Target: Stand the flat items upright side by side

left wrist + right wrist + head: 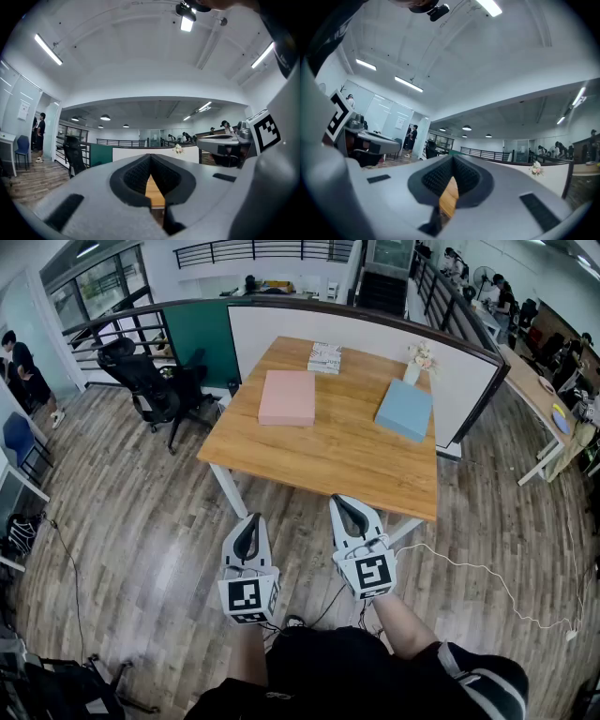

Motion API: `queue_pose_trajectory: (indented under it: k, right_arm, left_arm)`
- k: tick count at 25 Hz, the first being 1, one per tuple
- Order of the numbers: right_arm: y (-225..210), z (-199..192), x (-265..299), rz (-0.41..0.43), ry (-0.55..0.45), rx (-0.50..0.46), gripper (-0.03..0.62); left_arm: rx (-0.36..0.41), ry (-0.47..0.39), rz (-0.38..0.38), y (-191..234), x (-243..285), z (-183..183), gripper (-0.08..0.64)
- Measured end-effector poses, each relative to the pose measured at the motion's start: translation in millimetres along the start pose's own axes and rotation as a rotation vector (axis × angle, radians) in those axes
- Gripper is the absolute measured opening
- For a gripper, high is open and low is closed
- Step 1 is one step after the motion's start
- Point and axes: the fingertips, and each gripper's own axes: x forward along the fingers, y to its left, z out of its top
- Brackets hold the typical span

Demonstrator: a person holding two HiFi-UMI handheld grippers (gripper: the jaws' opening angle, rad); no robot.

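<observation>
Three flat items lie on the wooden table [328,460]: a pink one [288,397] at the left, a blue one [405,410] at the right, and a small patterned one [325,357] at the far edge. My left gripper [248,520] and right gripper [349,502] hang level over the floor, short of the table's near edge, both shut with nothing between the jaws. In the left gripper view the gripper [150,157] shows only a sliver of tabletop past its tips; the right gripper [453,158] shows the same.
A small vase of flowers [418,360] stands at the table's far right, in front of a white and green partition [281,322]. A black office chair [150,381] sits left of the table. A white cable [487,570] runs across the wooden floor at the right.
</observation>
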Motion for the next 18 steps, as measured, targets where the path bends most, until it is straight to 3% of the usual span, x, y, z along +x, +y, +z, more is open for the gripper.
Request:
queue_pose_trajectory:
  k: [10, 11, 13, 18]
  right_arm:
    - [6.0, -33.4, 13.4, -0.051, 0.082, -0.009, 0.021]
    - [5.9, -40.1, 15.1, -0.041, 0.102, -0.008, 0.049]
    - [4.7, -54.3, 20.7, -0.026, 0.136, 0.003, 0.083]
    - [-3.6, -78.0, 48.4, -0.024, 0.172, 0.051, 0.11]
  left_arm:
    - [-0.052, 0.041, -0.051, 9.8, 18.6, -31.9, 0.002]
    - [-0.058, 0.058, -0.064, 8.0, 22.4, -39.4, 0.013]
    - [-0.08, 0.1, -0.084, 7.1, 31.0, -56.2, 0.127]
    - [-0.107, 0.159, -0.108, 18.2, 56.6, -80.3, 0.164]
